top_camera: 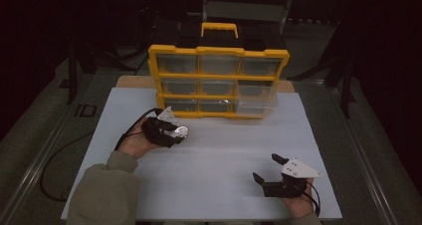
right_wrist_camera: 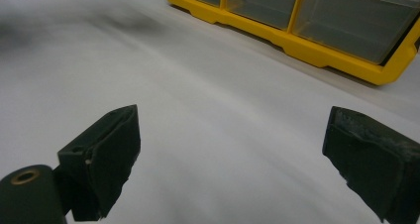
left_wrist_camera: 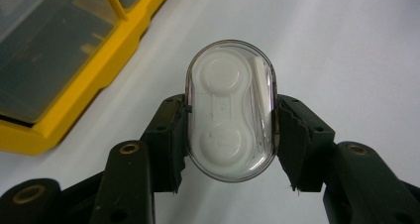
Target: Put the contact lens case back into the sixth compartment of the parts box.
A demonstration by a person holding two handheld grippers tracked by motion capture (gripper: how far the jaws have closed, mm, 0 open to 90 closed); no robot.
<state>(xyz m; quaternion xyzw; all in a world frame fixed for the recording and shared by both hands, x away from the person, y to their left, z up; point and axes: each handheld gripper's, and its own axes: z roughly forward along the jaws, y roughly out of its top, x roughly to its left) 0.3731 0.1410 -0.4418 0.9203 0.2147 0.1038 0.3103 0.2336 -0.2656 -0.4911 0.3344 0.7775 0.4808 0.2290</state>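
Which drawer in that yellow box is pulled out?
The bottom right drawer of the yellow box is pulled out: in the high view its clear front juts past the frame, while the other drawers sit flush.

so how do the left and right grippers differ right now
The left gripper is shut on a clear contact lens case; the right gripper is open, with nothing between its jaws. The left sits close to the yellow drawer organizer; the right is nearer the person's edge of the table. Both have black jaws.

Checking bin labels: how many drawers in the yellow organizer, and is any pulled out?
9, in a three-by-three grid in the yellow organizer: top row, middle row, bottom row. The lower right drawers look pulled out, though blurred. None seem hidden.
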